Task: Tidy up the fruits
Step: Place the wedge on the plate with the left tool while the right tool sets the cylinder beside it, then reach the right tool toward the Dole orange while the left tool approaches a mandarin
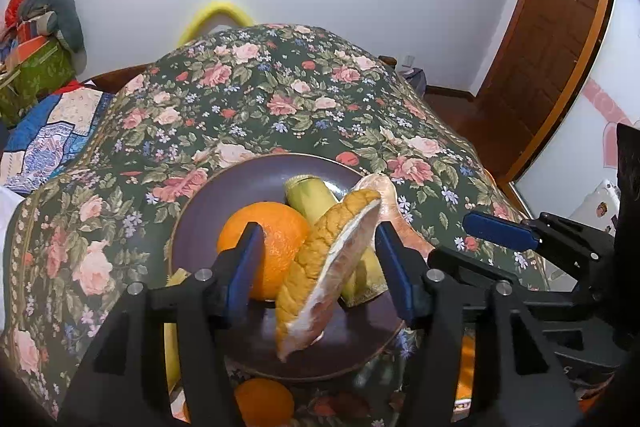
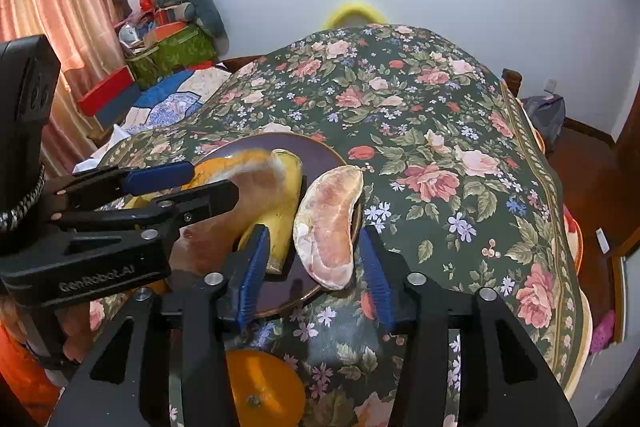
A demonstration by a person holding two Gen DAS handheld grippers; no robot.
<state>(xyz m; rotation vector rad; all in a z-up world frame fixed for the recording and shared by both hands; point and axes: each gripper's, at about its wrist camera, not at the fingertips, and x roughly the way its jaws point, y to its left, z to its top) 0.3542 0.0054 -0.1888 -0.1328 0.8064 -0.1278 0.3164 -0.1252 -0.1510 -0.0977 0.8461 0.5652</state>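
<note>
Across lower half of both views: floral tablecloth [image 1: 280,99], dark plate [image 1: 224,187] at centre as collecting spot. Plate holds banana [image 2: 290,203], orange [image 1: 276,227], peeled pomelo segment [image 2: 328,223] on rim. Rind-on pomelo wedge [image 1: 320,267] between left gripper [image 1: 318,259] fingers, spread wide, apparently letting go. Right gripper [image 2: 314,267] wide, empty. Second orange [image 2: 264,391] off plate, bottom edge, probably next.

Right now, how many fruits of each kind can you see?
Round orange oranges: 2
Yellow-green banana: 1
Pink pomelo pieces: 2, one with yellow rind, one peeled
Total: 5, not counting an unclear yellow bit left of the purple plate
</note>
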